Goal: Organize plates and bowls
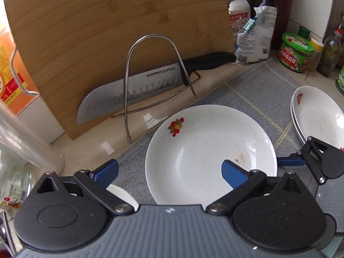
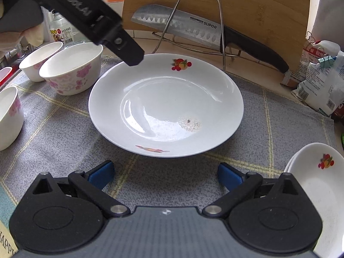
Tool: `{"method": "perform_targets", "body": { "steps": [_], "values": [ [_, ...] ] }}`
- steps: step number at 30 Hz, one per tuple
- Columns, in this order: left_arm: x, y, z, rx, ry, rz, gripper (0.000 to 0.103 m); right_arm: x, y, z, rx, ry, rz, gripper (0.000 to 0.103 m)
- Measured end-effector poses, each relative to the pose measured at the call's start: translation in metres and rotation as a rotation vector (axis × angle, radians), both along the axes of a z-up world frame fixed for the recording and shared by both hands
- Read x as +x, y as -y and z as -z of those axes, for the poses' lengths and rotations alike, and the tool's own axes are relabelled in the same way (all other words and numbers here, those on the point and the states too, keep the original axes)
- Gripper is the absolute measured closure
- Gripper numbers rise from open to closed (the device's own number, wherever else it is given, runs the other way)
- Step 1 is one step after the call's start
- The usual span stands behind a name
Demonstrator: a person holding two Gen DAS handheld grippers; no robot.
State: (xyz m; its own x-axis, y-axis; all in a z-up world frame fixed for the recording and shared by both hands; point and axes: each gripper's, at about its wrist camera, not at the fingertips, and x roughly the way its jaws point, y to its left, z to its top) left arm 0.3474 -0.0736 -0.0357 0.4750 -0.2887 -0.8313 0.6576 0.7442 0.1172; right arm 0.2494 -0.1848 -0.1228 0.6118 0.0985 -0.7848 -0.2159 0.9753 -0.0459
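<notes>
a bamboo cutting board leaned against the wall behind a wire rack that held a supor santoku knife, and a grey checked cloth covered the counter in front of it. on the cloth lay the large white plate with fruit prints on its rim and a small brown speck in its well, lying alone near the middle. to its right sat a stack of two like plates, well apart from it; to its left stood three pink-flowered bowls, separate, none nested. the left gripper hung over the plate's near-left rim with its blue fingers wide apart and empty, one pad over the well. the right gripper waited just short of the plate's near edge, likewise spread and holding nothing. the step in hand looked like picking up the lone plate to join the stack; that would call for a finger slipped under the shallow rim and a firm pinch before lifting.
</notes>
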Motion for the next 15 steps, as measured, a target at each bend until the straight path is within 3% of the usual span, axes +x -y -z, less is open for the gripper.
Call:
{"method": "perform_targets", "body": {
  "steps": [7,15],
  "values": [
    [0.027,0.018,0.016,0.030,-0.045,0.051,0.003,0.010,0.002,0.001,0.003,0.017,0.018,0.000],
    [0.050,0.024,0.034,0.057,-0.130,0.074,0.018,0.016,0.005,0.002,0.007,0.034,-0.003,0.000]
  ]
}}
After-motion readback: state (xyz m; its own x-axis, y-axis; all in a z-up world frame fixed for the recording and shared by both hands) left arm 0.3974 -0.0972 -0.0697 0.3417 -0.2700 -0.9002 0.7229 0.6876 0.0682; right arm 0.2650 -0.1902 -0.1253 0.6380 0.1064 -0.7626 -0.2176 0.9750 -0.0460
